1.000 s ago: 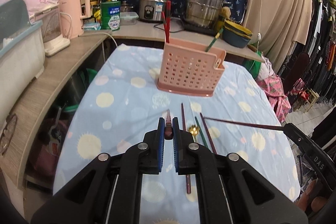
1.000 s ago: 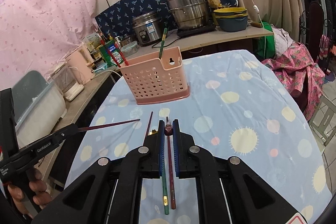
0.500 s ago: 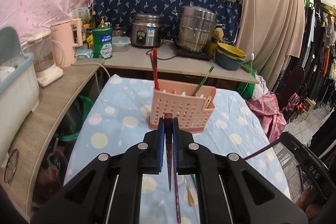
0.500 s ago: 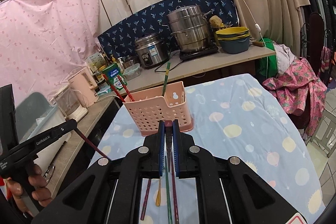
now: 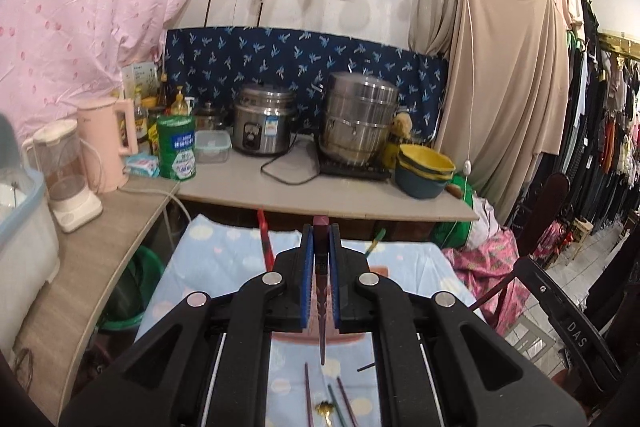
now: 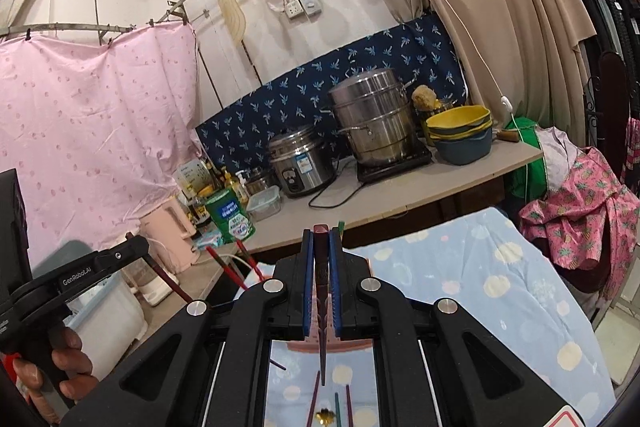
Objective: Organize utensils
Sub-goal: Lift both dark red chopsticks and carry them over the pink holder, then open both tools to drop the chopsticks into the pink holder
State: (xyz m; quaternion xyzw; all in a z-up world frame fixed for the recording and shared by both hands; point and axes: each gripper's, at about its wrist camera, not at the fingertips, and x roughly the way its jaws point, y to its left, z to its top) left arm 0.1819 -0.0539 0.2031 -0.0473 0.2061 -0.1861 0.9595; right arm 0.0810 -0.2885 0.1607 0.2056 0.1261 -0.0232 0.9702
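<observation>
My left gripper [image 5: 320, 251] is shut on a dark red chopstick [image 5: 321, 311] that hangs point down above the table. My right gripper [image 6: 321, 255] is shut on another dark red chopstick [image 6: 321, 323], also point down. The pink utensil basket [image 5: 376, 271] is mostly hidden behind the left gripper; red chopsticks [image 5: 264, 239] and a green one [image 5: 374, 239] stick out of it. In the right wrist view only its base [image 6: 352, 345] and the red chopsticks [image 6: 236, 269] show. Several chopsticks and a gold spoon [image 5: 323, 407] lie on the dotted cloth [image 5: 208, 267].
A counter [image 5: 320, 195] behind the table carries a rice cooker [image 5: 262, 123], a steel steamer pot [image 5: 360, 119], stacked bowls [image 5: 426, 171], a green tin [image 5: 176, 147] and a pink kettle [image 5: 108, 143]. A white bin [image 5: 20, 227] stands on the left. Clothes hang at the right.
Both grippers have risen and tilted up, each lifting its chopstick from flat on the table to hanging point down. The basket has dropped behind the grippers in both views.
</observation>
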